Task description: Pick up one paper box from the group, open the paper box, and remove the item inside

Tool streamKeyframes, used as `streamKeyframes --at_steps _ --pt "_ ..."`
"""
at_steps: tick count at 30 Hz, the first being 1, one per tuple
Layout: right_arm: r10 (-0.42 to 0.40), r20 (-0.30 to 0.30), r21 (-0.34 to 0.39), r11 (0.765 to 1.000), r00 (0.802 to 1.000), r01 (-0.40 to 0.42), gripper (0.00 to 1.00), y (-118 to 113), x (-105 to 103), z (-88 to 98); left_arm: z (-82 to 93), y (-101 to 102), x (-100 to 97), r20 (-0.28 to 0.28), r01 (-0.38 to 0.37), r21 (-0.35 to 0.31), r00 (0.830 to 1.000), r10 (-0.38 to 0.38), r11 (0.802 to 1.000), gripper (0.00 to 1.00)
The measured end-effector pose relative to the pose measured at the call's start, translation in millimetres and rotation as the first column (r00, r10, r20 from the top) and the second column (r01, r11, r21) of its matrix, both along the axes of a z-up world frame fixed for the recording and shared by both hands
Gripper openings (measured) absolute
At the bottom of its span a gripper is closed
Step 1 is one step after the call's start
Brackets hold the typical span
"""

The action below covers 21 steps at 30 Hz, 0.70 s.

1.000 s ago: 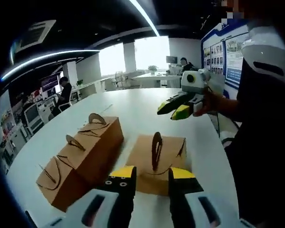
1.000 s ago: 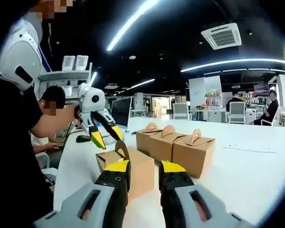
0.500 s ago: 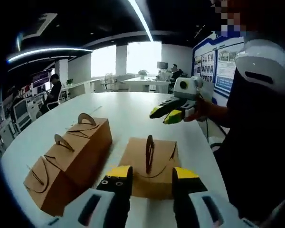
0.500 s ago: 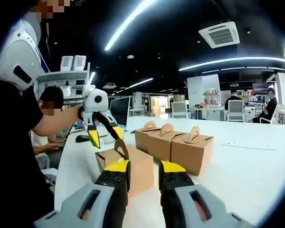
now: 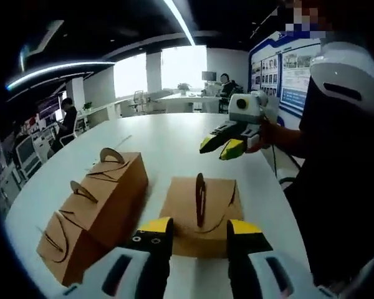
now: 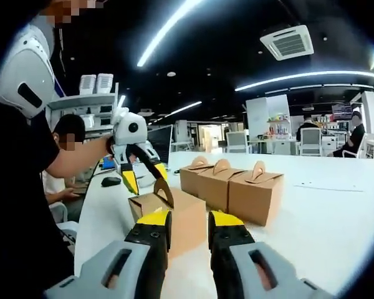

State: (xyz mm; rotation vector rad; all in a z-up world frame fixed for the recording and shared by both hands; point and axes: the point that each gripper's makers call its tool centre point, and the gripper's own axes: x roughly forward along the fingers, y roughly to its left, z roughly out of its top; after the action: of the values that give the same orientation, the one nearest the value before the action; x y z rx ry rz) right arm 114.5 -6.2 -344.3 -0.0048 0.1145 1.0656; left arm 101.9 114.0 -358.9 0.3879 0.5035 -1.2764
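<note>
Single box (image 5: 201,213) apart from the row of three (image 5: 95,205) on the table (image 5: 174,140) — both grippers, left (image 5: 198,229) and right (image 6: 188,219), hover over it, jaws apart, empty.

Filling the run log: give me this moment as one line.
phase: approach | left gripper: open, empty | right gripper: open, empty | single box: closed, apart from row of three boxes | table

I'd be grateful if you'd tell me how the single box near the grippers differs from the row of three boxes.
The single box stands alone, close in front of the left gripper; the row of three boxes sits side by side, touching, off to one side. In the left gripper view the single box shows its handle edge-on, while the row's handles show as arches. All are brown paper boxes with handles on top, closed, on the white table.
</note>
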Motion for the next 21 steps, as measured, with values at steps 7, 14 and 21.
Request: streamKeyframes --at_steps 7,14,21 --pt "-0.014 -0.001 0.004 1.0 1.0 0.014 0.25 -3.4 1.9 1.3 -3.0 -1.3 -4.1 -0.013 0.016 0.002 1.0 -0.016 1.0 0.37" --pt "0.007 -0.008 0.003 1.0 1.0 -0.007 0.25 2.6 -2.0 0.0 -3.7 -2.4 1.9 -0.001 0.008 0.002 1.0 -0.008 1.0 0.37" --pt "0.01 -0.01 0.004 1.0 1.0 -0.01 0.25 3.7 -1.8 -0.1 -6.8 -2.4 2.2 -0.041 0.011 -0.002 0.999 -0.011 1.0 0.37"
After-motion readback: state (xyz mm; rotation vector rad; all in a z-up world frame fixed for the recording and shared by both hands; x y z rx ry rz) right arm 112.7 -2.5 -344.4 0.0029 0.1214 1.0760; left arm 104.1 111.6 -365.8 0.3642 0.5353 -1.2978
